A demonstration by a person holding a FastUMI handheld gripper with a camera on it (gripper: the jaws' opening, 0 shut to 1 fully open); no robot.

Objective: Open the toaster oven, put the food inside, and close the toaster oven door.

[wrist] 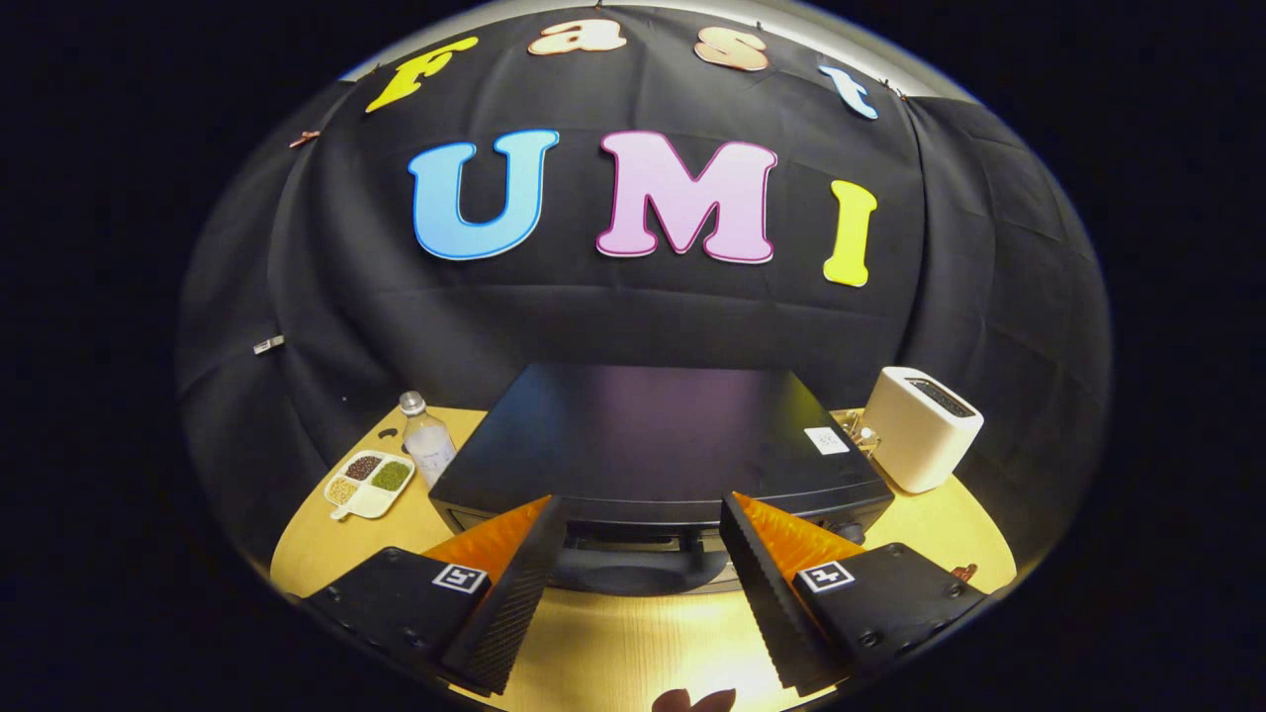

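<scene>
A black toaster oven (pixel 653 435) stands on the wooden table just ahead of my fingers, seen from above and in front. Its door handle (pixel 638 569) lies between my two fingertips, at the top of the front face. Whether the door is shut tight I cannot tell from this angle. My gripper (pixel 643 519) is open, its fingers spread wide on either side of the handle and touching nothing. A small dark piece of food (pixel 692 700) lies on the table below the fingers, close to me.
A white divided dish (pixel 369 483) with beans and grains sits left of the oven, with a clear plastic bottle (pixel 426 438) behind it. A white pop-up toaster (pixel 922 425) stands right of the oven. The round wooden table (pixel 613 643) ends close on both sides.
</scene>
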